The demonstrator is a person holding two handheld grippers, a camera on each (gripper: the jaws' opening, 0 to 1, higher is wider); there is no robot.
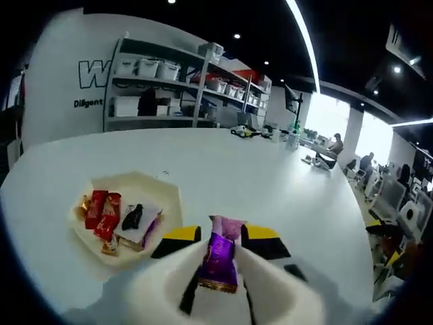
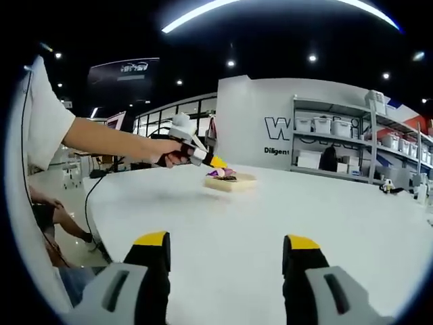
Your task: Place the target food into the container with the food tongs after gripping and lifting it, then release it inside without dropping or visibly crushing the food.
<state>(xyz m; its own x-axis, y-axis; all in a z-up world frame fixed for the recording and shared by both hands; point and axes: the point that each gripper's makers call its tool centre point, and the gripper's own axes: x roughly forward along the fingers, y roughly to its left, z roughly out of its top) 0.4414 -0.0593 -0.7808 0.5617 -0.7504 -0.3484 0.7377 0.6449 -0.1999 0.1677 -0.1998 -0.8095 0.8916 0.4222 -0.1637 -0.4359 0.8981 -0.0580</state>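
White table (image 1: 284,183), shelving behind | left gripper (image 1: 218,261) raised beside the tray (image 1: 169,196), white tongs (image 1: 270,291) pinching purple wrapped candy (image 1: 219,261) | right gripper (image 2: 226,261) low, jaws apart, holding nothing

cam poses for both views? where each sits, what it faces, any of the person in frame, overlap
Left gripper view: rides the left gripper, looking along its jaws, shut on a purple snack packet, over the table and tray.
Right gripper view: rides the right gripper, jaws apart, facing across the table; the person's arm shows.
Shared: tray, packet, table, shelves.
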